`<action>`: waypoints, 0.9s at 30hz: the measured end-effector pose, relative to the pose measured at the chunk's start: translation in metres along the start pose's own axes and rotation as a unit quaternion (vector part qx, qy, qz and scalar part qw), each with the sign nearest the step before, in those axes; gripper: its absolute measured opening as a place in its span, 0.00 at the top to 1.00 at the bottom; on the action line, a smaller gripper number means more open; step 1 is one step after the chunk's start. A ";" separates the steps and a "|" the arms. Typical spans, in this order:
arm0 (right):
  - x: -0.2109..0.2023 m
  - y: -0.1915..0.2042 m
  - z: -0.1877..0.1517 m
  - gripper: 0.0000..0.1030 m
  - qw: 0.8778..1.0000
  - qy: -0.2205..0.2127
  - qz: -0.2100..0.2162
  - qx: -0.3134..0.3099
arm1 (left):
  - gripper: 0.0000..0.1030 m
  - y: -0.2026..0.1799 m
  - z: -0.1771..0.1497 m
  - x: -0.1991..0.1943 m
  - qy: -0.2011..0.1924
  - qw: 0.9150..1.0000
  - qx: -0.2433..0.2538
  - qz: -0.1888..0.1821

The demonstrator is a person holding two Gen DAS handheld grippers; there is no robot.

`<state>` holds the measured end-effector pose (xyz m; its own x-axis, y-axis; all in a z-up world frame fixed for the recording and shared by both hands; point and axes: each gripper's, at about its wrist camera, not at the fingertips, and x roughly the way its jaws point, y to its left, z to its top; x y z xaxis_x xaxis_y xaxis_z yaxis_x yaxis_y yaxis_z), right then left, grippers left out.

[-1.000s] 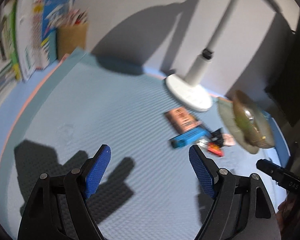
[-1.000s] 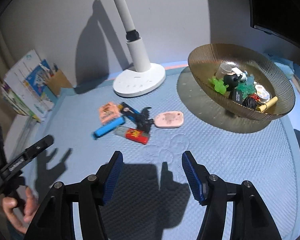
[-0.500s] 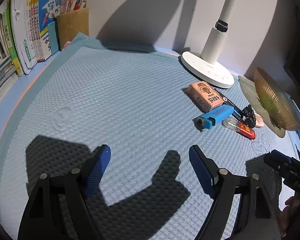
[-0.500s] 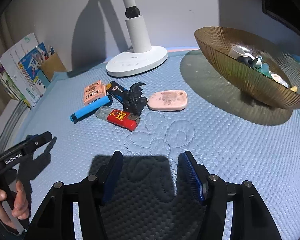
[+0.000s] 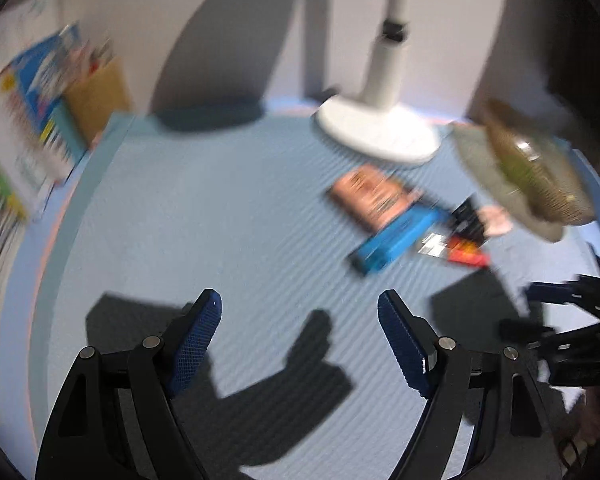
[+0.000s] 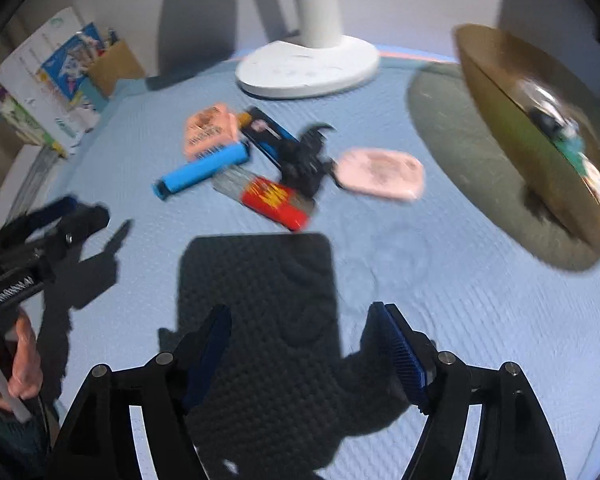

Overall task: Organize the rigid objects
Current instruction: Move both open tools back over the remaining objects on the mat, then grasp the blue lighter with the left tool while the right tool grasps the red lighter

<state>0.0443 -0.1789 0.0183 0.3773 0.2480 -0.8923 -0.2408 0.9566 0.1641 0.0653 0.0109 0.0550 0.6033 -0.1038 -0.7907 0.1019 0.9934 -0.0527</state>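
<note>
Both cameras have closed in on the clutter since the earlier frames, and the right hand-held gripper has dropped nearer the surface; its jaws are opening with nothing between them. Left hand-held gripper is released and empty as well.

Loose items lie in one cluster in front of the lamp base: an orange card pack, a blue tube, a dark blue-edged pack, a black figure, a red lighter and a pink tag. The bowl, right of the lamp base, already holds several small pieces.

Key relation: the lighter is the cluster's nearest member to the right gripper, straight ahead and slightly left, long axis running from upper left to lower right across the view, so oblique to the jaw line. The right gripper is judged nearer than the left, from which the cluster sits ahead and right.

Legibility: motion blur defeats the yellow print on the lighter and the pack lettering. White lettering on the left gripper body is unreadable.
</note>
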 end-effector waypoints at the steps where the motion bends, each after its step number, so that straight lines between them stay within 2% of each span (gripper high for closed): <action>1: 0.002 0.001 0.004 0.28 1.000 -0.005 -0.003 -0.011 | 0.23 -0.001 0.006 0.004 0.002 1.000 0.011 -0.017; 3: 0.009 0.003 0.011 0.32 0.999 -0.020 -0.016 -0.027 | 0.23 -0.001 0.016 0.017 0.011 0.998 0.027 -0.050; 5: 0.014 0.002 0.019 0.33 0.999 -0.037 -0.006 -0.033 | 0.24 -0.002 0.022 0.033 0.020 0.997 0.041 -0.065; 8: 0.019 0.004 0.029 0.34 0.997 -0.055 0.006 -0.046 | 0.24 -0.004 0.029 0.056 0.052 0.991 0.051 -0.116; 11: 0.023 0.007 0.036 0.36 0.996 -0.062 -0.001 -0.067 | 0.25 -0.008 0.028 0.069 0.068 0.988 0.047 -0.129; 13: 0.026 0.009 0.038 0.38 0.995 -0.065 -0.003 -0.078 | 0.26 -0.015 0.026 0.069 0.060 0.988 0.054 -0.130; 16: 0.029 0.012 0.043 0.42 0.994 -0.073 0.001 -0.083 | 0.39 -0.021 0.026 0.069 0.059 0.987 0.064 -0.136; 18: 0.031 0.014 0.046 0.42 0.994 -0.073 -0.003 -0.085 | 0.42 -0.025 0.025 0.069 0.065 0.987 0.065 -0.130; 19: 0.032 0.016 0.046 0.42 0.993 -0.074 -0.009 -0.088 | 0.47 -0.028 0.025 0.068 0.063 0.988 0.066 -0.124; 20: 0.032 0.018 0.046 0.45 0.993 -0.075 -0.011 -0.090 | 0.57 -0.030 0.026 0.068 0.060 0.988 0.068 -0.124; 21: 0.031 0.019 0.045 0.49 0.993 -0.076 -0.011 -0.091 | 0.60 -0.032 0.025 0.067 0.056 0.988 0.068 -0.126; 22: 0.030 0.020 0.044 0.51 0.993 -0.077 -0.007 -0.092 | 0.70 -0.033 0.024 0.067 0.055 0.988 0.067 -0.127; 23: 0.028 0.021 0.043 0.57 0.993 -0.078 -0.003 -0.092 | 0.74 -0.034 0.022 0.066 0.054 0.988 0.067 -0.126; 24: 0.027 0.022 0.041 0.61 0.993 -0.078 0.001 -0.093 | 0.76 -0.035 0.020 0.064 0.049 0.989 0.068 -0.121; 25: 0.025 0.024 0.039 0.63 0.992 -0.079 0.006 -0.094 | 0.80 -0.035 0.018 0.062 0.048 0.989 0.069 -0.120; 27: 0.021 0.029 0.032 0.67 0.992 -0.077 0.014 -0.097 | 0.81 -0.035 0.012 0.057 0.047 0.990 0.065 -0.119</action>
<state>0.0739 -0.1408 0.0184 0.4958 0.3089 -0.8117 -0.4150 0.9053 0.0910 0.1059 -0.0299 0.0193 0.4749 -0.3229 -0.8186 0.3363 0.9262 -0.1703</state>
